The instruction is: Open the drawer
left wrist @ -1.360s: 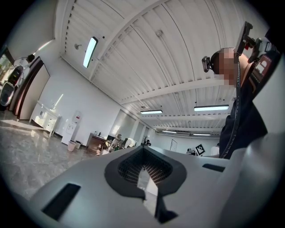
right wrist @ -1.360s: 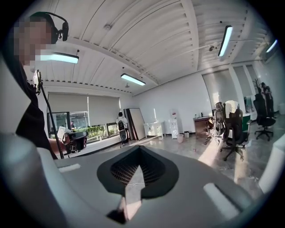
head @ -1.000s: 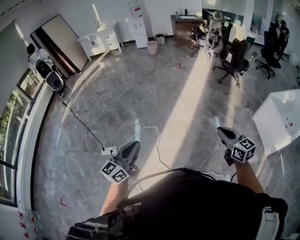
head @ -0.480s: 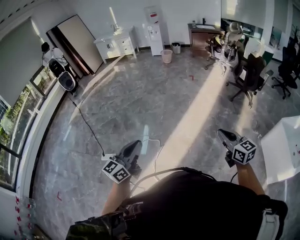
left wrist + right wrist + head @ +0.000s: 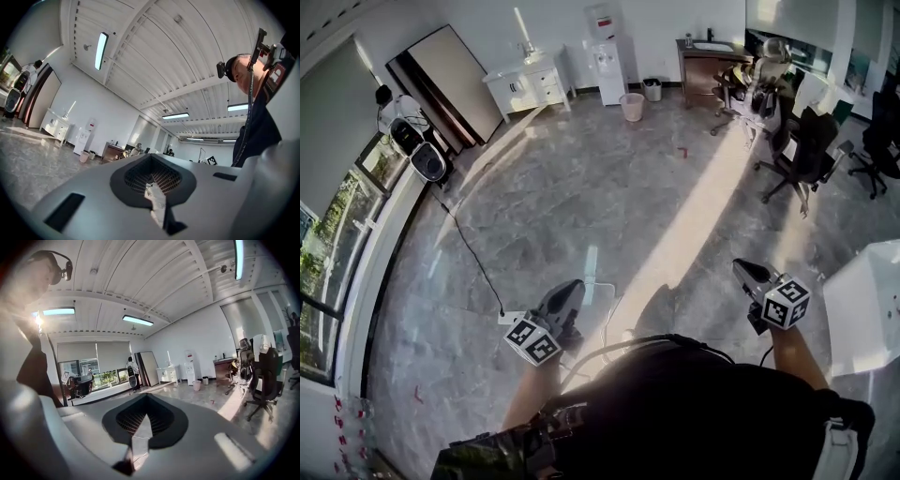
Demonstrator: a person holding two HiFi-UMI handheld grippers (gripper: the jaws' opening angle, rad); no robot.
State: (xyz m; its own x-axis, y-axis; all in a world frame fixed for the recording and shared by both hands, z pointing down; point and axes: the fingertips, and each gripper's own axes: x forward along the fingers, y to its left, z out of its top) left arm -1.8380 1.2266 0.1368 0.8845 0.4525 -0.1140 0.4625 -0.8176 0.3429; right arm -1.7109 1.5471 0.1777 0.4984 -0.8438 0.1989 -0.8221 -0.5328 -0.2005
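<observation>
Head view: white drawer cabinet [image 5: 528, 82] at the far wall, well ahead of the left gripper [image 5: 570, 289], drawers apparently shut. Water dispenser [image 5: 607, 56] just right of it. Right gripper [image 5: 742, 269] alongside, both low over grey floor [image 5: 581, 187], jaws together, empty.

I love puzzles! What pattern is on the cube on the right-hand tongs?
The cube has black squares on white, like a code. The head view shows it best.

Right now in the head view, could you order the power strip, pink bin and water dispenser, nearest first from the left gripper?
1. Power strip, floor beside left gripper.
2. Pink bin, far across floor.
3. Water dispenser, at back wall.
</observation>
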